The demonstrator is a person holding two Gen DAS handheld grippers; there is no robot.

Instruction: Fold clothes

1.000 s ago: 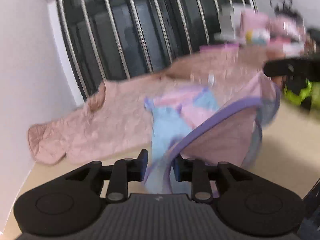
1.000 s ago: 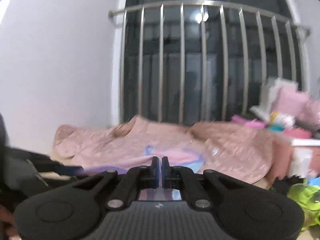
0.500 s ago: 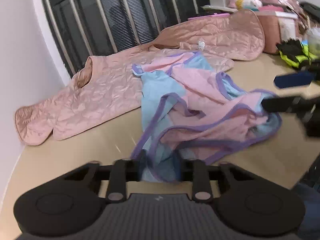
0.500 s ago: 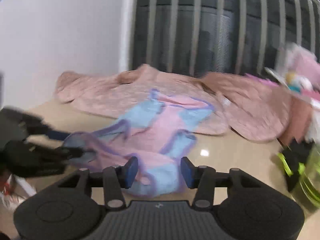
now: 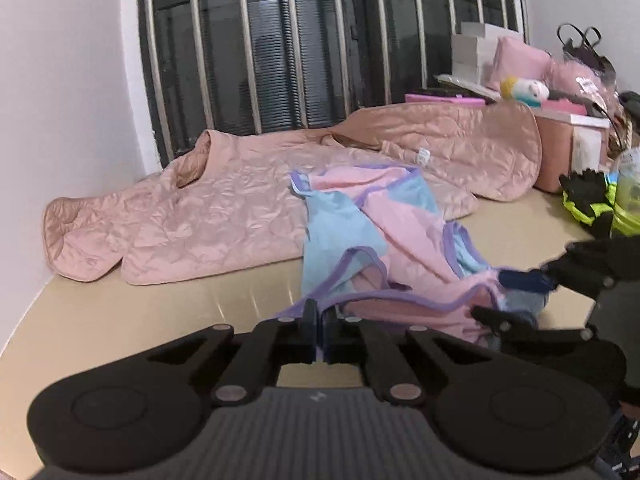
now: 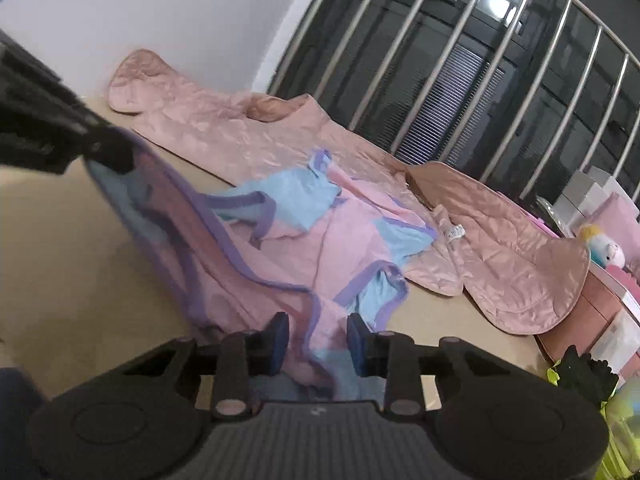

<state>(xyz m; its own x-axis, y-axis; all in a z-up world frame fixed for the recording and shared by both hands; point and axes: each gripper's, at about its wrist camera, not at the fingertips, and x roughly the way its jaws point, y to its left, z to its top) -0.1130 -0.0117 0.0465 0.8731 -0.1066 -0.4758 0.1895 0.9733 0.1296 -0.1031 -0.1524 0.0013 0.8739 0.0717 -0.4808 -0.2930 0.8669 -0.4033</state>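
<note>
A pink and light-blue garment with purple trim (image 5: pixel 380 236) lies crumpled on the beige table, its far end over a quilted pink jacket (image 5: pixel 200 216). My left gripper (image 5: pixel 320 322) is shut on the garment's purple hem at its near left corner. My right gripper (image 6: pixel 316 336) is open, its fingers on either side of the garment's near hem (image 6: pixel 316 312). The right gripper also shows in the left wrist view (image 5: pixel 508 296) at the garment's right corner. The left gripper shows blurred in the right wrist view (image 6: pixel 108 152), holding the raised left corner.
The quilted pink jacket (image 6: pixel 248 140) spreads along the back under a barred window (image 5: pixel 300 40). Pink boxes, a plush toy (image 5: pixel 524 90) and bags crowd the right side. A black and neon-yellow item (image 5: pixel 588 200) lies at the right edge. A white wall (image 5: pixel 60 100) bounds the left.
The garment, held up a second ago, has come down onto the table. My left gripper has closed on the hem. My right gripper opened and has stayed open around the near hem.
</note>
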